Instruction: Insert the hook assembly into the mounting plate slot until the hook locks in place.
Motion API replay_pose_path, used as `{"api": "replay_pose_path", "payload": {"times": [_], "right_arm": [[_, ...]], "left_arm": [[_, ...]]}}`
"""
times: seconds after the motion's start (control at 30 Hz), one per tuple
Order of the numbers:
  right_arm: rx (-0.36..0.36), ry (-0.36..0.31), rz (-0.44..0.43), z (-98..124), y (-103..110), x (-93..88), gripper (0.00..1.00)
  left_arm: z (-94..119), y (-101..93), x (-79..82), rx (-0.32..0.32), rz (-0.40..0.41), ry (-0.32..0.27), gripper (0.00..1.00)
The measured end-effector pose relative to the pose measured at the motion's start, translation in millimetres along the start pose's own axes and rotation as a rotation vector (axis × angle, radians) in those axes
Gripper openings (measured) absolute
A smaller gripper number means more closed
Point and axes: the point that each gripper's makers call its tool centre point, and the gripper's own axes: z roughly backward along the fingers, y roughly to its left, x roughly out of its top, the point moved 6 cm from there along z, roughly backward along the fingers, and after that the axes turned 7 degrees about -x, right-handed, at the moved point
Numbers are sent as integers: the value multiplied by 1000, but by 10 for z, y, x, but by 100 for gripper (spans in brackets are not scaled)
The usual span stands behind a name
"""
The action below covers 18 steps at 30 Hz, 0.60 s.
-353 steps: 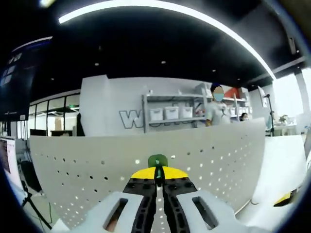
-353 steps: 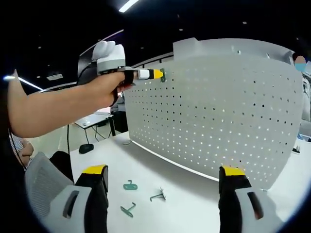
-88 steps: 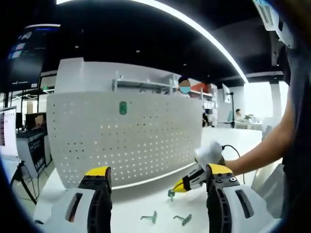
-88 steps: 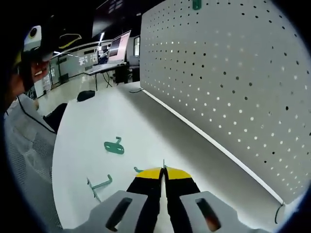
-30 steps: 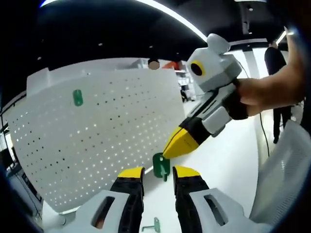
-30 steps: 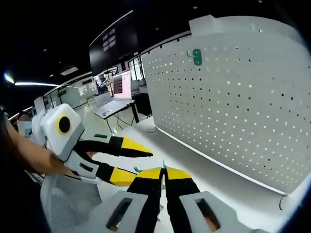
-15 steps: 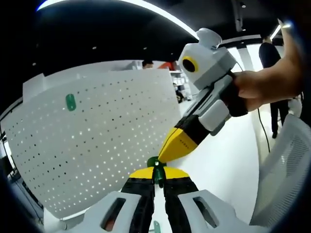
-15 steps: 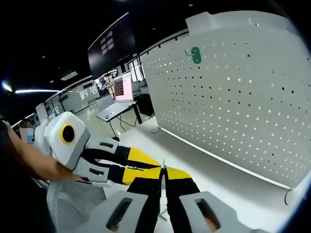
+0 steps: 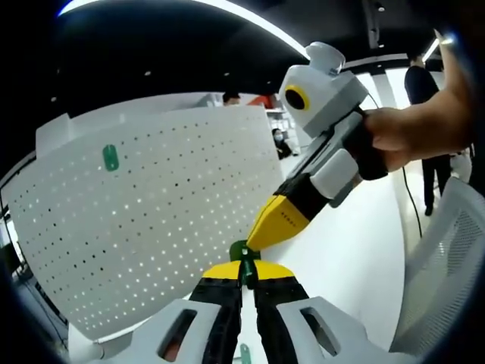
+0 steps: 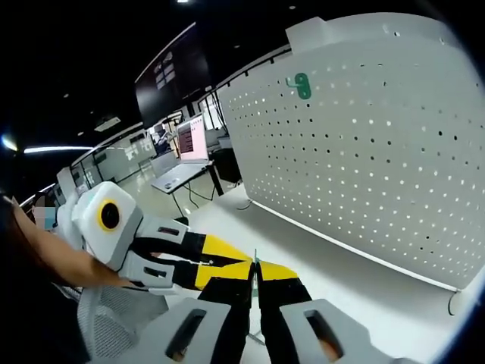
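left gripper (image 9: 244, 271): clamping the green hook (image 9: 241, 251)
right gripper (image 10: 255, 267): pinching same hook, jaws closed
pegboard (image 9: 151, 220): sitting ahead-left of the hook

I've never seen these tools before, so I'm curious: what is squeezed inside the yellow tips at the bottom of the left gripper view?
A small green hook sits between the left gripper's closed tips, with the right gripper touching it from above. Its lower part is hidden between the jaws.

Right gripper (image 9: 261, 231) crowds the left gripper (image 9: 244, 267); pegboard (image 9: 151, 220) stands behind.
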Motion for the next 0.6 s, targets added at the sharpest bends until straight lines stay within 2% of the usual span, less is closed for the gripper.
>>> {"api": "replay_pose_path", "payload": {"times": [0.6], "right_arm": [[6, -9, -24, 18, 5, 1, 1]], "left_arm": [[4, -5, 33, 5, 2, -3, 3]]}}
